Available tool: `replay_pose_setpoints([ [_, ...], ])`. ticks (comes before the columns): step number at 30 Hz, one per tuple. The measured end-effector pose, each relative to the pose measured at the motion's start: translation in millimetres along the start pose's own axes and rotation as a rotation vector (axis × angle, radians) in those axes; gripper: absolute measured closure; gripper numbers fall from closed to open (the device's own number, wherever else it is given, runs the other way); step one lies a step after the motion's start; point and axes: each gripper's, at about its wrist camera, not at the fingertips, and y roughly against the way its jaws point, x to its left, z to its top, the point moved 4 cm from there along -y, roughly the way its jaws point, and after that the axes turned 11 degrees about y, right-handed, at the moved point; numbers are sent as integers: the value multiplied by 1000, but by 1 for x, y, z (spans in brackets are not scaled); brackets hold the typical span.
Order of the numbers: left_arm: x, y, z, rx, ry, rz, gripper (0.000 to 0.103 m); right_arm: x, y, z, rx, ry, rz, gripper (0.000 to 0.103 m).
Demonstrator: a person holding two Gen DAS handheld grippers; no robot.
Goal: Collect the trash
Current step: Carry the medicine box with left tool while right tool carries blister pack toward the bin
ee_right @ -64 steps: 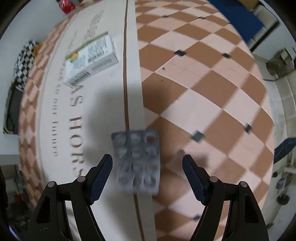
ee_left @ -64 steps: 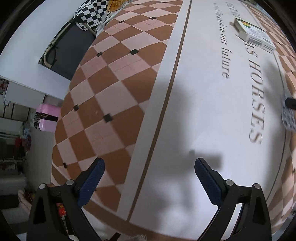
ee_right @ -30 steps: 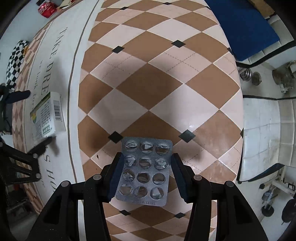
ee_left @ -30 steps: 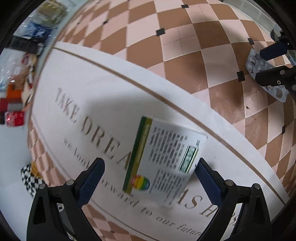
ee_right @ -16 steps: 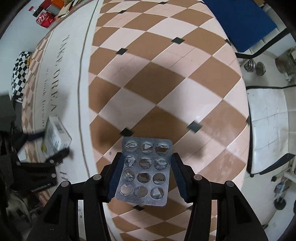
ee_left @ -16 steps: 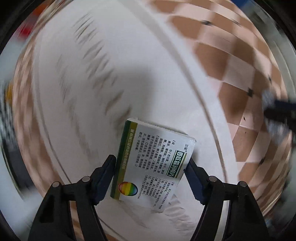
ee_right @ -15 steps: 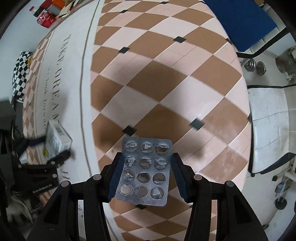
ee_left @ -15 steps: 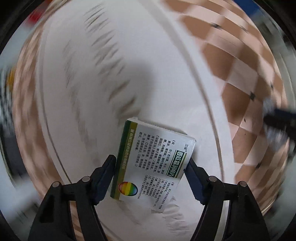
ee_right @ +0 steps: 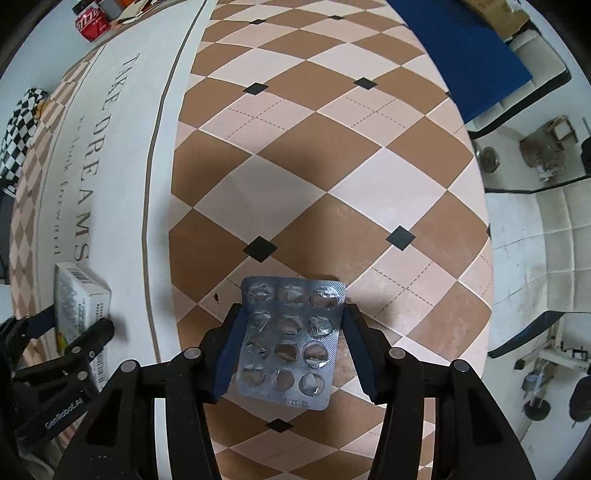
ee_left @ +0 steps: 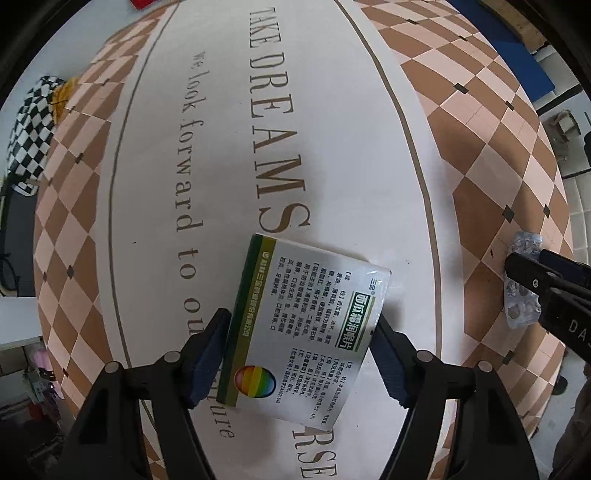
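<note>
My left gripper (ee_left: pixel 301 354) is shut on a white medicine box (ee_left: pixel 303 325) with a green edge and a rainbow circle, held above the printed tablecloth. My right gripper (ee_right: pixel 291 349) is shut on a silver blister pack (ee_right: pixel 291 339) with emptied pockets, held above the brown and pink checks. The right gripper and blister pack (ee_left: pixel 522 284) show at the right edge of the left wrist view. The left gripper with the box (ee_right: pixel 79 306) shows at the lower left of the right wrist view.
The table (ee_left: pixel 221 147) has a white centre with lettering and a checked border. A red can (ee_right: pixel 92 24) stands at the far end. A black-and-white checked cloth (ee_left: pixel 29 125) lies at the left edge. A blue mat (ee_right: pixel 469 55) and a white tiled floor lie beyond the right edge.
My left gripper closed on the medicine box and lifted it, swinging over the lettering. My right gripper keeps the blister pack and has moved little.
</note>
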Motion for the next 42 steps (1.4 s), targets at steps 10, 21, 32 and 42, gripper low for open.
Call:
replay_pose_setpoints([
  [10, 9, 33, -24, -65, 39, 14, 33, 1, 15, -12, -45, -32, 60, 49],
  [21, 21, 124, -91, -202, 83, -30, 33, 40, 98, -80, -183, 30, 95, 49],
  [32, 77, 191, -224, -312, 60, -101, 33, 98, 180, -237, -297, 24, 111, 49],
  [42, 142, 173, -368, -253, 26, -164, 33, 163, 172, -421, -237, -37, 87, 49],
])
